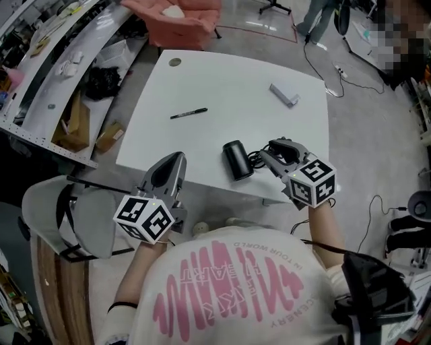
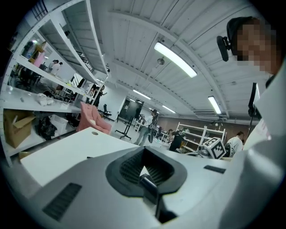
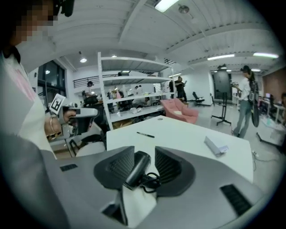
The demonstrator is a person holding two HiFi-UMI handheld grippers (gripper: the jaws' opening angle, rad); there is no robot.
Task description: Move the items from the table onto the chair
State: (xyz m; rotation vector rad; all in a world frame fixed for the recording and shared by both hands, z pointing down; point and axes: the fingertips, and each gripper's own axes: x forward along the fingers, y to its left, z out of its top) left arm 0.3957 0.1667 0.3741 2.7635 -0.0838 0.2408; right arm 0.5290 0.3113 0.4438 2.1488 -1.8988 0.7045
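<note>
On the white table [image 1: 222, 81] lie a black pen [image 1: 188, 113], a small grey box [image 1: 284, 95] and a black cylinder [image 1: 236, 160] with a coiled black cable [image 1: 254, 160]. My right gripper [image 1: 266, 153] is at the table's near edge, just right of the cylinder. In the right gripper view the black cylinder [image 3: 136, 167] lies between the parted pads of the right gripper [image 3: 144, 157], with a gap on its right side. My left gripper [image 1: 176, 160] is at the near left edge, empty, and its pads meet in the left gripper view [image 2: 144, 167]. A grey chair [image 1: 50, 202] stands at my left.
A pink armchair [image 1: 182, 20] stands beyond the table's far edge. Shelving [image 1: 40, 60] with cardboard boxes [image 1: 74, 128] runs along the left. Cables [image 1: 323, 67] trail on the floor at the right, and a person [image 1: 316, 17] stands far back.
</note>
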